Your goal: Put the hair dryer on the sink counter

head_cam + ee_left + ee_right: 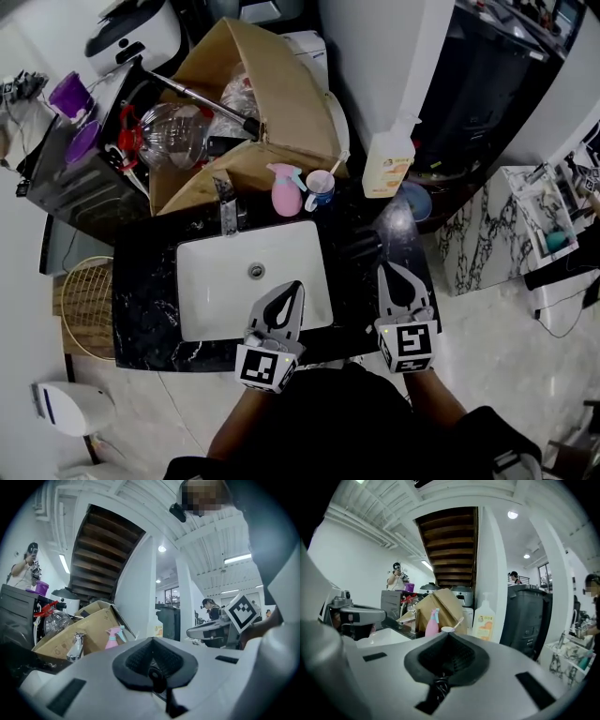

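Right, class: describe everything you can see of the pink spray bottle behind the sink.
The pink spray bottle is smooth plastic by its look, with a pale blue trigger head. It stands upright on the black counter behind the basin, between the tap and a cup, before the cardboard box.

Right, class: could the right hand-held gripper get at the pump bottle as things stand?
Probably yes: the right hand-held gripper points towards the pump bottle, with nothing visibly standing between them, though its jaws are shut.
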Motion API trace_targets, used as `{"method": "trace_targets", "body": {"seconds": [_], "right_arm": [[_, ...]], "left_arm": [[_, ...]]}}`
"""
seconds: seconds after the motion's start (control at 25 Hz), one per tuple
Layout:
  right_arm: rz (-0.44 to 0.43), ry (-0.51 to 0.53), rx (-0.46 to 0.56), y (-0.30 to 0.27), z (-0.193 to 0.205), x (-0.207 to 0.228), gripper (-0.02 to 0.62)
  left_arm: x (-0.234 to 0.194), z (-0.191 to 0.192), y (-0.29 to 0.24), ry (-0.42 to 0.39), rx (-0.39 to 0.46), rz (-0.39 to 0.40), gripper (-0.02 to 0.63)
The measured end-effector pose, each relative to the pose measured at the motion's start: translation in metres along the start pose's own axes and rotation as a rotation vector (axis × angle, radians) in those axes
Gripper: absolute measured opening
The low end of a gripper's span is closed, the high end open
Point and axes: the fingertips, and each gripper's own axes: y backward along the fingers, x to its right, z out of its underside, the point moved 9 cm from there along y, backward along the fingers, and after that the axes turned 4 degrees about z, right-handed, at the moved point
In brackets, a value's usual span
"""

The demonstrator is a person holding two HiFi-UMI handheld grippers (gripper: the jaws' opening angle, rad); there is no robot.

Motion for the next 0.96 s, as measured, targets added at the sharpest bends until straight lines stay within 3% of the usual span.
{"method": "trace_targets", "body": {"seconds": [0.36, 0.96], "right_arm": [[-0.005, 0.036, 0.099, 0.005, -0.018, 0.011, -0.003], [0.030, 0.033, 0.124, 0.000, -0.025, 0.026, -0.002]], "left_arm": [[0.003, -0.007, -0.007, -0.020, 0.019, -0.028, -0.003], [0.010, -0.018, -0.015, -0.074, 0.017, -0.019, -0.003]]}}
